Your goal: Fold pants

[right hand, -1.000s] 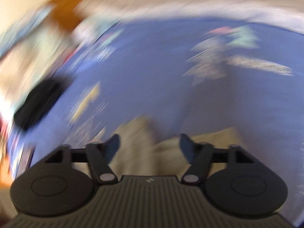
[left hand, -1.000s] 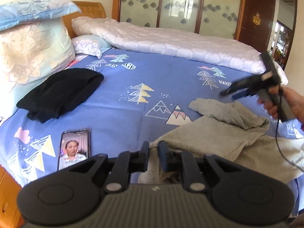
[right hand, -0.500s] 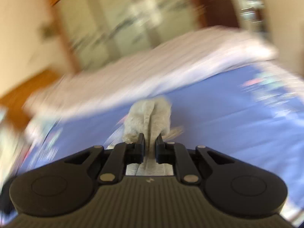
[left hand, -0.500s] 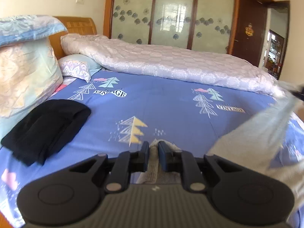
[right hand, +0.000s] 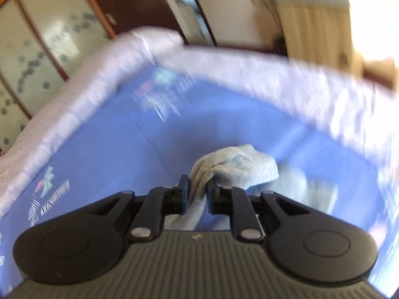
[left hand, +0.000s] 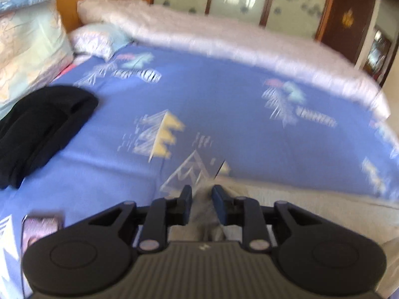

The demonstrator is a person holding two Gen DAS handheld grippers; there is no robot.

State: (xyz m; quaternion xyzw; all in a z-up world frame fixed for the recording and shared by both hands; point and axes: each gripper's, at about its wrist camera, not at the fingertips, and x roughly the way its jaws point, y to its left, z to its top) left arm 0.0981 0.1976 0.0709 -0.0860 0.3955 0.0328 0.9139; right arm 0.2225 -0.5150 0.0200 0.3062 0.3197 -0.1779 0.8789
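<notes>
Spreading step: left claw [left hand: 202, 194] and right claw [right hand: 197, 191] each grip the pants [right hand: 239, 164], bunched at lower centre of both frames above the bed [left hand: 224, 104]. Next, judged: draw claws apart, lay flat.

Left gripper [left hand: 202, 194] pinching grey pants [left hand: 299, 199], cloth lying across blue bed sheet [left hand: 199, 94]; black garment [left hand: 37, 129] lying well apart.

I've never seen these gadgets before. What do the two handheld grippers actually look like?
Both look alike: the left gripper and right gripper have a ribbed grey body with a tiny pale mark, two round black side discs, black linkage arms with silver rivets, and dark flat fingers.
</notes>
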